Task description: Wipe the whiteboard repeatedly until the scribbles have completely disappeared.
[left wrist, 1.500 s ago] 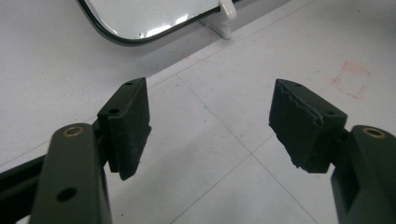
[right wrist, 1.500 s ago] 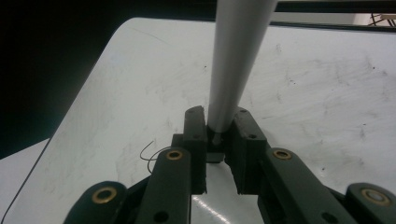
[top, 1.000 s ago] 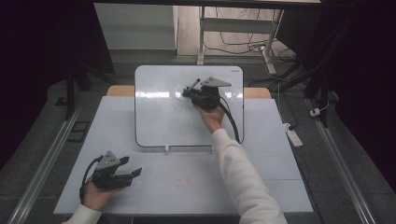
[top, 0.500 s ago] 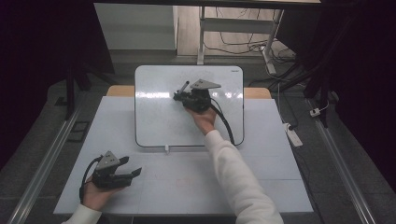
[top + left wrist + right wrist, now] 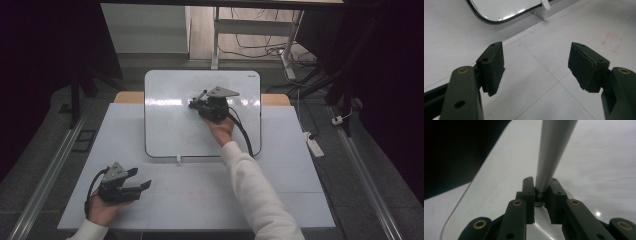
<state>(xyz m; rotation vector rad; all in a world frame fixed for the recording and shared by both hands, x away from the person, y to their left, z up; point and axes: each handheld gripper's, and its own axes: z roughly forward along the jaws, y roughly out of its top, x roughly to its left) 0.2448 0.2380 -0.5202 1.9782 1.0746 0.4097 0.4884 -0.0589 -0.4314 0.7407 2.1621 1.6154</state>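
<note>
The right tongs (image 5: 196, 103) are squeezing a grey pen (image 5: 550, 152) between the two black jaws. They are holding it over the whiteboard (image 5: 170, 125), which is lying on the far middle of the desk (image 5: 280, 200). The pen is pointing to the far left. The left tongs (image 5: 140, 180) are resting at the near left of the desk, well apart from the whiteboard, spread wide and gripping nothing.
</note>
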